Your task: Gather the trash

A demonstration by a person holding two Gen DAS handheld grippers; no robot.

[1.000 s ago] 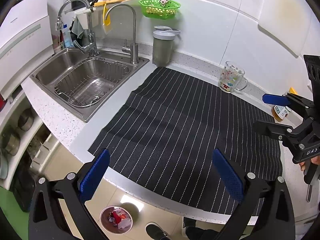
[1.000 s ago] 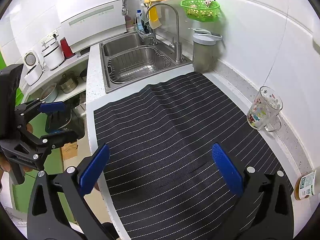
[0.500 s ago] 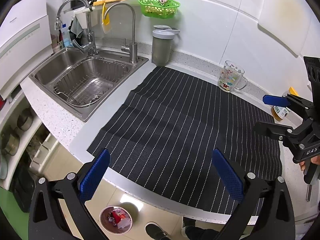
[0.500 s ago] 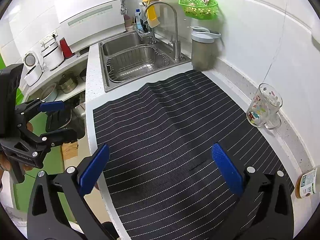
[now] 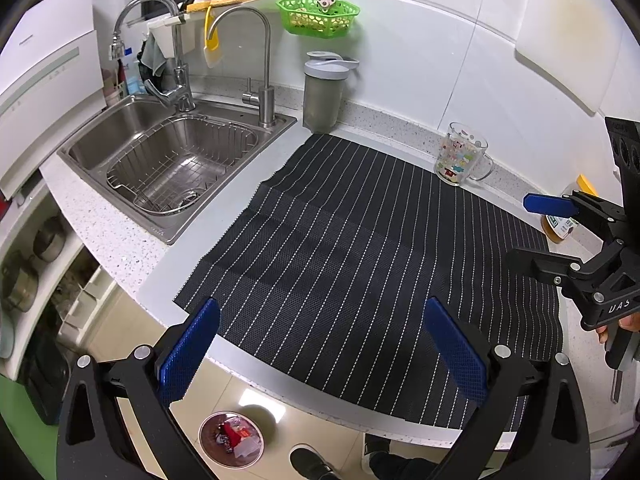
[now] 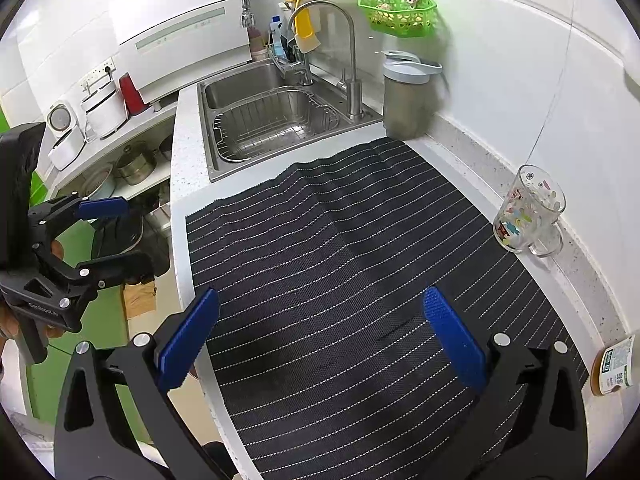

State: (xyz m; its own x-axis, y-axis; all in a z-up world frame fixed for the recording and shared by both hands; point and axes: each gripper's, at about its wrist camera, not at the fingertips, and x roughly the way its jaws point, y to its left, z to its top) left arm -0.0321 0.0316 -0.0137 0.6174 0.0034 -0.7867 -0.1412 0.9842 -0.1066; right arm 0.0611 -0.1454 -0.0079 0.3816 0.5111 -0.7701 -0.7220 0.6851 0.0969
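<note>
A small round bin [image 5: 231, 440] with red and white trash in it stands on the floor below the counter edge. No loose trash shows on the black striped mat [image 5: 360, 248] [image 6: 340, 260]. My left gripper [image 5: 320, 320] is open and empty over the mat's front edge, above the bin. It also shows in the right wrist view, where the left gripper [image 6: 128, 236] hangs beyond the counter's left side. My right gripper [image 6: 320, 308] is open and empty low over the mat; from the left wrist camera the right gripper [image 5: 524, 232] sits at the mat's right end.
A steel sink [image 5: 180, 156] with a wire basket lies left of the mat. A grey shaker bottle [image 5: 324, 92], a printed glass mug [image 5: 460, 160] [image 6: 528, 212] and a small labelled jar [image 5: 560, 226] [image 6: 612, 364] line the back wall. A person's shoe [image 5: 312, 460] is beside the bin.
Both grippers stay open and nearly still; the views have only drifted slightly.
</note>
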